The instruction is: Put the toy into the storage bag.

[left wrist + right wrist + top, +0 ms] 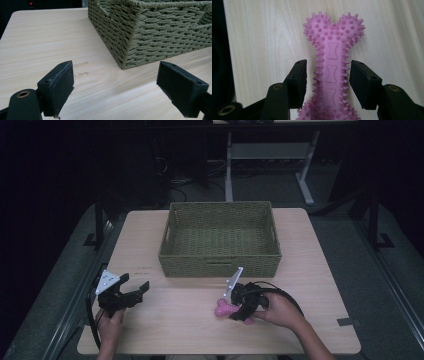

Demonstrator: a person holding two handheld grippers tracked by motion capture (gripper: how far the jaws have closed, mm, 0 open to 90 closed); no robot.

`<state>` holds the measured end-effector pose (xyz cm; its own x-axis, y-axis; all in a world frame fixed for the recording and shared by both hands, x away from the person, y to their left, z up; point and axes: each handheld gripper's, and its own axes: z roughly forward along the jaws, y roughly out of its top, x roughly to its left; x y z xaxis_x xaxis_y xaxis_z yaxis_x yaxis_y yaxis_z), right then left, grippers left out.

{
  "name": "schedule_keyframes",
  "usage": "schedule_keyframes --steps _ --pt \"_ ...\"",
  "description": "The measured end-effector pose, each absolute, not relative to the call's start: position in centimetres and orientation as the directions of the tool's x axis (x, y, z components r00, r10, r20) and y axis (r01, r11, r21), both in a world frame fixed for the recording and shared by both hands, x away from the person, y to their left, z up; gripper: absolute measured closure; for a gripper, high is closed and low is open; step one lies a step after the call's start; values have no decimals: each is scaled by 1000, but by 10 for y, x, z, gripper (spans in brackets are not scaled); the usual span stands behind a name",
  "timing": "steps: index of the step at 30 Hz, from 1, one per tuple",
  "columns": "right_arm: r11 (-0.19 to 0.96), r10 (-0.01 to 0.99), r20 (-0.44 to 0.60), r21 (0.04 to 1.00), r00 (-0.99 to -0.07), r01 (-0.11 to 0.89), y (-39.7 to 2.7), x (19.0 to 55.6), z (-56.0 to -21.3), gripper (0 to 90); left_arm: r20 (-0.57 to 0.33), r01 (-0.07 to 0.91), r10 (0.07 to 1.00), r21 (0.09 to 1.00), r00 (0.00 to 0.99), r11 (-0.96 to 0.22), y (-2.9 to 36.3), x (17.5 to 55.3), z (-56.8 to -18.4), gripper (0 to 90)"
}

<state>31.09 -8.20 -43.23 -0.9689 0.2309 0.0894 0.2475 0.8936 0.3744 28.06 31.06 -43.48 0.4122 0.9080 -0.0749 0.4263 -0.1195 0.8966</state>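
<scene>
**Closing on the bone's shank**

The right gripper [328,82] straddles the pink bone [333,67], a spiked chew toy lying flat on the table [262,37]. Its jaws stand either side of the narrow shank with a small gap showing on each side; the spike tips look close to the pads but are not yet pressed, so the grip is not made. No earlier picture is there to compare, so only this: the bone sits between the jaws, unclamped.

To do it well, I judge the jaws should keep centred on the shank and close evenly, so both pads meet the spikes together and the toy does not skid sideways. The soft spikes will give, so closing should go on until the core is firm. Gripping at the waist is sound: the knobbed ends will stop it sliding through.

The bone's long axis runs straight away from the gripper, along its line of sight and square to the closing direction. The double-lobed end points away, ahead of the fingertips; the near end lies under the gripper body.

The left gripper [116,85] hangs wide open over bare table, with the basket [150,32] ahead of it and to its right.
</scene>
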Motion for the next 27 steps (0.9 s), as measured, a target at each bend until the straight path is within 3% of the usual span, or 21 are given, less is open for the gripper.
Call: schedule_keyframes --steps 11,27 --pt "906 221 65 356 -973 229 -81 310 -436 556 -77 426 908 897 412 -117 311 281 -435 139" --pt "905 206 88 361 -975 224 -83 313 -436 580 -78 429 908 896 411 -117 312 280 -435 139"
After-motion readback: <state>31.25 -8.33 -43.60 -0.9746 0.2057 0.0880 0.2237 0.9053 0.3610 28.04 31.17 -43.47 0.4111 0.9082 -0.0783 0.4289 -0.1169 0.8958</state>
